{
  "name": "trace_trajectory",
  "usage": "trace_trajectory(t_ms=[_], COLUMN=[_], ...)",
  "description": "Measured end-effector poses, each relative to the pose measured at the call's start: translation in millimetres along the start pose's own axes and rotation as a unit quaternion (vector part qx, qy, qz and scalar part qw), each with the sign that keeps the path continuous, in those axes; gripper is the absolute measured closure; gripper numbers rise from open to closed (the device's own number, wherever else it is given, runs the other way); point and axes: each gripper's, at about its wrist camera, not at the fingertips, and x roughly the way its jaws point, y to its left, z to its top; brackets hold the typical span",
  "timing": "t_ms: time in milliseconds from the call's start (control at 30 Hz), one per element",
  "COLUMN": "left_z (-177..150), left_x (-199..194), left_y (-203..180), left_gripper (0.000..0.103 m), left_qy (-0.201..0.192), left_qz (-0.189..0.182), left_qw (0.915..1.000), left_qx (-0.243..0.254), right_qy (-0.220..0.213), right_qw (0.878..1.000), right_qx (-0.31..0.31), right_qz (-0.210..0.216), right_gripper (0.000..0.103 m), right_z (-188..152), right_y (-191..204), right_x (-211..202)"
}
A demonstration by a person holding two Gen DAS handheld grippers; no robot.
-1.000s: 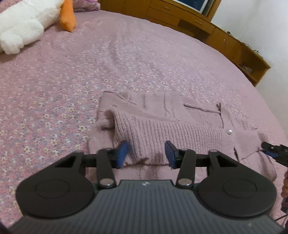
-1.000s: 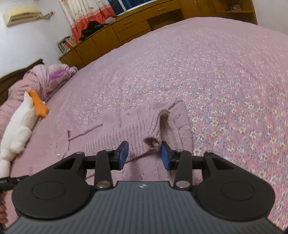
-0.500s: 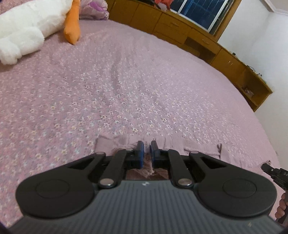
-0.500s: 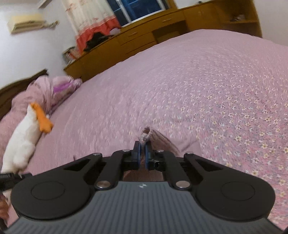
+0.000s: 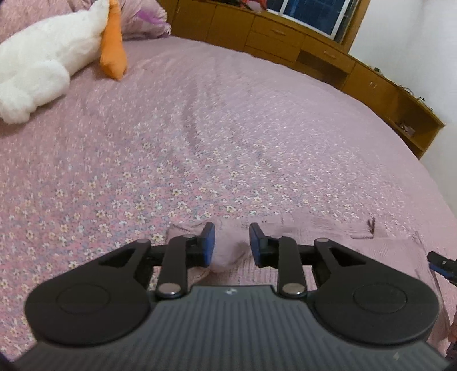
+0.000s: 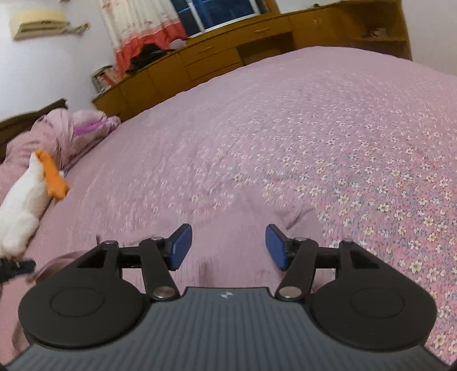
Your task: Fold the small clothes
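The left gripper [image 5: 232, 245] hung low over the pink sweater [image 5: 311, 231], its jaws spread with a fold of knit between them, not pinched. The right gripper [image 6: 228, 247] was spread wider above the sweater's other end [image 6: 237, 237]. The sweater lay flat on the flowered bedspread [image 5: 200, 137], well apart from the white stuffed toy [image 5: 42, 62].

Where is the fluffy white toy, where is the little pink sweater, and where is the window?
white plush toy [image 5: 42, 60], left wrist view, on its body.
pink sweater [image 5: 228, 251], left wrist view, on the knit between the fingers.
window [image 5: 308, 12], left wrist view, on the dark pane.
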Motion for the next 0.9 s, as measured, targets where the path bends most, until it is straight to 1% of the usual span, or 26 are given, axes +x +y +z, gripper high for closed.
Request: trace_trajectory(t_ms=[100,200,333,467,633,733,800,833,900], left_z=[-1,-2,-8,-16,-28,-35,-37,-36,-33], left_x=[-9,-17,-24,-26,-15,-10,-5,-2,7], left_y=[-1,-1,0,-3,-13,-18,-21,-21,-18], left_gripper=[0.070,0.070,0.070,0.070,0.070,0.070,0.070,0.070,0.070], left_qy=[-0.004,-0.009,-0.004,0.003,0.022,0.026,0.026,0.025,0.017], left_qz=[0.005,0.003,0.010,-0.007,-0.014,-0.035,-0.040,-0.040,-0.017], left_qw=[0.9999,0.9998,0.9997,0.9994,0.9981,0.9969,0.9960,0.9957,0.9959], left_qx=[0.008,0.015,0.023,0.033,0.056,0.066,0.075,0.080,0.087], right_qy=[0.002,-0.004,0.000,0.001,0.001,0.003,0.005,0.005,0.004], right_qw=[1.000,1.000,1.000,1.000,1.000,1.000,1.000,1.000,1.000], right_qx=[-0.005,-0.001,0.012,0.021,0.014,0.007,0.002,-0.001,-0.003], right_qz=[0.007,0.013,0.015,0.017,0.009,0.002,-0.003,-0.004,-0.006], right_gripper=[0.038,0.038,0.038,0.037,0.036,0.036,0.036,0.035,0.035], right_z=[-7,-16,-29,-40,-49,-54,-57,-58,-61], right_y=[3,4,-1,-8,-12,-10,-9,-10,-9], right_x=[-5,-17,-35,-50,-59,-60,-59,-58,-58])
